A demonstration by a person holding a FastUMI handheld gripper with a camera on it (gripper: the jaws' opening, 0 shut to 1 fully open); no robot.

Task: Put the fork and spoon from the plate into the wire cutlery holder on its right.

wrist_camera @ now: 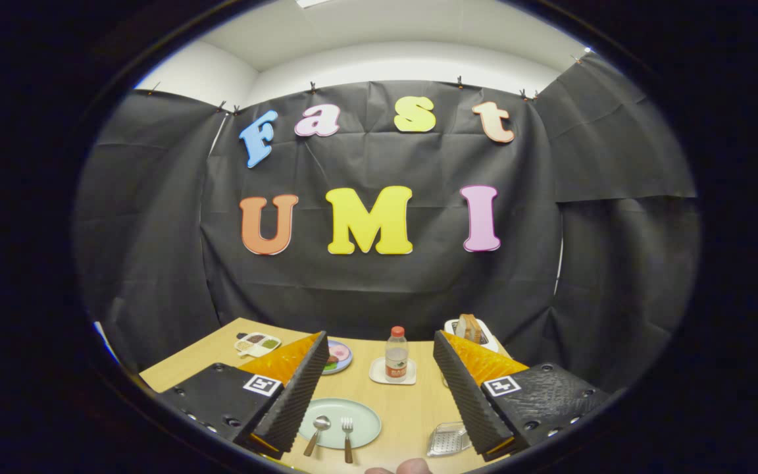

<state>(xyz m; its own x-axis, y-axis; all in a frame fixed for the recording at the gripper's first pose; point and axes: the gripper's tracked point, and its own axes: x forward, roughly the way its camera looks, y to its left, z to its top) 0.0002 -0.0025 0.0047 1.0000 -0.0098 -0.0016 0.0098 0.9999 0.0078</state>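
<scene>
The gripper (379,388) hangs with its ribbed fingers (300,395) spread wide, holding nothing. Between them below, a steel spoon (318,433) and fork (347,438) lie on an oval plate (366,415); the wire cutlery holder (448,439) sits to its right.

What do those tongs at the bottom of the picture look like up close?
The tongs have two wedge-shaped fingers whose inner faces are ribbed like a washboard. Each sits on a flat black block dotted with screw holes and carries a small square black-and-white marker. They stand open above the plate. No cables are visible.
</scene>
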